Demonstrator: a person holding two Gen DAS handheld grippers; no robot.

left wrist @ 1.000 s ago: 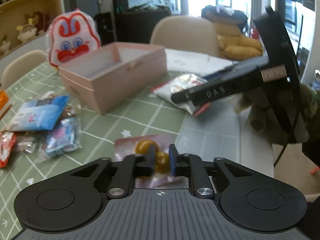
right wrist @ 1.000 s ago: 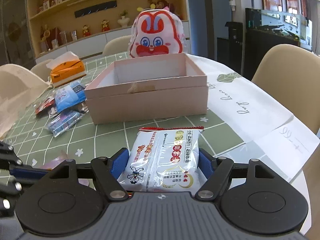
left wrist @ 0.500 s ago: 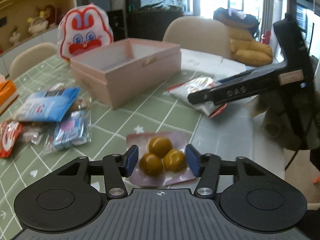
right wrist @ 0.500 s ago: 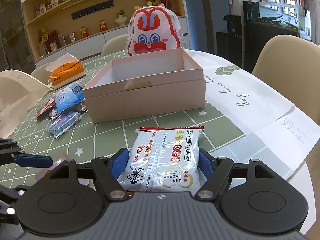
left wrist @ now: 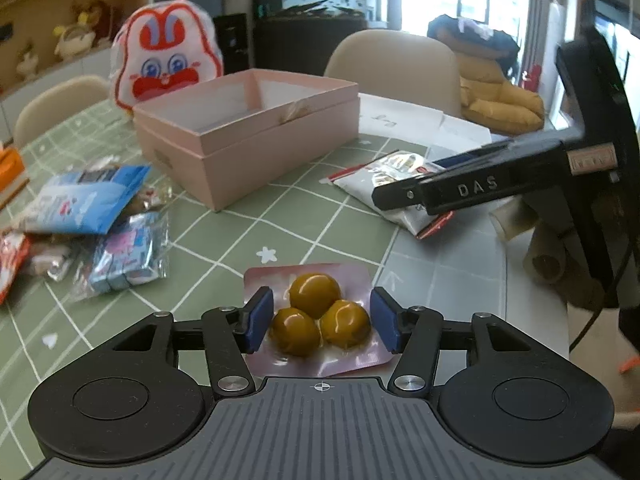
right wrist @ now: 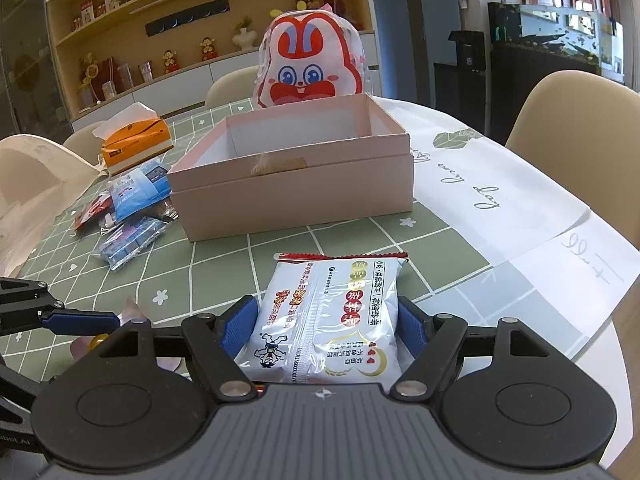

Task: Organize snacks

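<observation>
Bare tablecloth (right wrist: 248, 256) before pink box (right wrist: 296, 196); snack pile (right wrist: 132, 216) leftward.

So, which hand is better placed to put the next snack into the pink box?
Right. The right gripper grips the white packet facing the pink box; the left gripper stands open around the pouch.

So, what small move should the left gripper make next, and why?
Probably close the left gripper on the pink pouch of yellow balls: its jaws stand open, the pouch lies flat between them, and the pink box is empty.
</observation>
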